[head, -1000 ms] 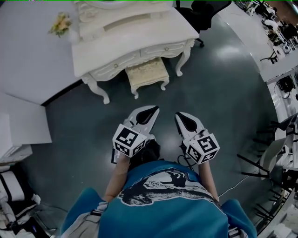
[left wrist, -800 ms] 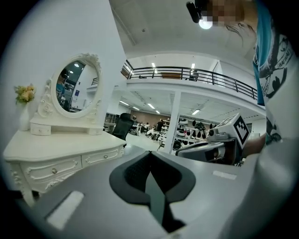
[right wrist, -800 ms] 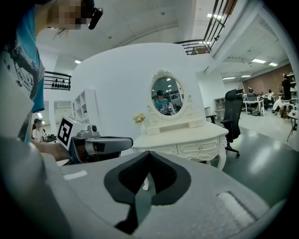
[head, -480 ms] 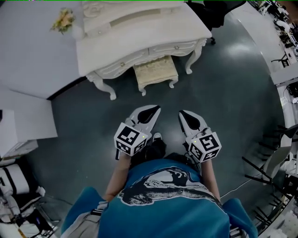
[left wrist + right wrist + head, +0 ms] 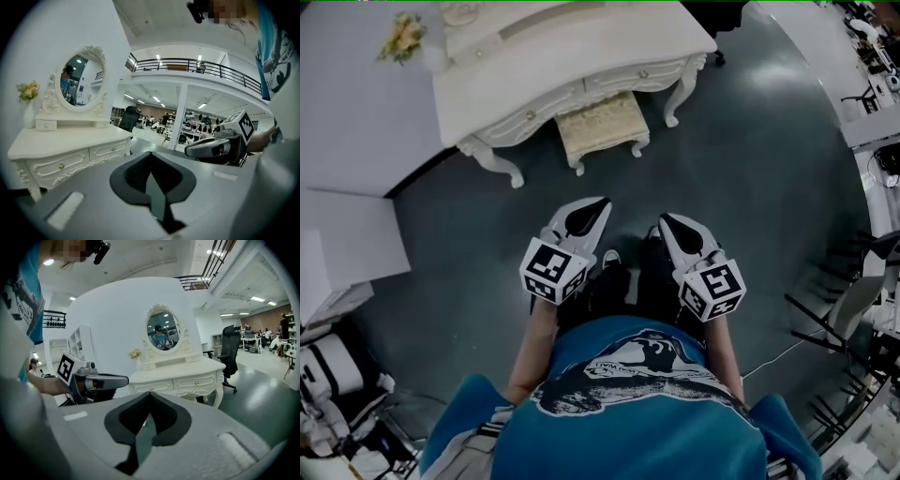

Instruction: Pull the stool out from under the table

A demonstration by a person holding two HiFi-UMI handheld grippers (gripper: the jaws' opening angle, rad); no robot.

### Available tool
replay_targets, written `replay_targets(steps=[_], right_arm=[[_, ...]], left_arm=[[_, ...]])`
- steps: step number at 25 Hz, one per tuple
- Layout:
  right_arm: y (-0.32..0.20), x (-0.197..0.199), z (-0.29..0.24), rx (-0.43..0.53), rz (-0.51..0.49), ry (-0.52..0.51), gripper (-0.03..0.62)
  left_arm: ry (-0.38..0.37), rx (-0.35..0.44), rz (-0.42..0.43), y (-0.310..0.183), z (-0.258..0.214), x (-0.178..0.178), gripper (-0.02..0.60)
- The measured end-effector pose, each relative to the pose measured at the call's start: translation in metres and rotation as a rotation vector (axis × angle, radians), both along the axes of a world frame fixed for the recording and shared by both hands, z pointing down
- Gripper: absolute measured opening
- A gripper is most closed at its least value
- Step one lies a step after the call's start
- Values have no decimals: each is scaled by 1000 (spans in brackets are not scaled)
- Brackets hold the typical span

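Note:
A cream stool [image 5: 602,127] with a patterned cushion stands half under the white dressing table [image 5: 572,66] at the top of the head view. My left gripper [image 5: 600,203] and right gripper [image 5: 664,221] hang side by side in front of the person's body, well short of the stool, tips toward the table. Both are shut with nothing between the jaws. The left gripper view has the table [image 5: 70,152] at left with its oval mirror [image 5: 77,79], and the right gripper [image 5: 213,147] beside it. In the right gripper view the table [image 5: 176,376] is straight ahead; the stool is hidden behind the jaws.
A vase of flowers [image 5: 401,39] stands on the table's left end. A white wall panel [image 5: 347,234] and equipment lie at left. A black office chair [image 5: 229,350] stands right of the table. Desks and dark frames [image 5: 853,300] line the right side. Grey floor [image 5: 750,169] lies between.
The table and stool have shifted left and slightly up in the head view as the view swung. Both grippers stay shut, held in the same place before the body.

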State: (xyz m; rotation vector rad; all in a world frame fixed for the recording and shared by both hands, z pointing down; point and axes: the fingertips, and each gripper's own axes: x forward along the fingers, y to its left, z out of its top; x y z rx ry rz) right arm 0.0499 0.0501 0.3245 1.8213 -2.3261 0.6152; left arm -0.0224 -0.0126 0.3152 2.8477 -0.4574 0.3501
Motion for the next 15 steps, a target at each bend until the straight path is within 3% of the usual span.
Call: replay_targets(steps=[6,11,15], right_arm=[[-18,16,9,-17,-44,-10,2],[-60,31,14,11,-98,-31,2],[-104,53,22,-5,-141,9,2]], left_arm=[[-10,-28,-66,-6,10,2,0],[-20,-39,-160,-30,20,-1,0],[-58,-44,-215,-63,27,2,0]])
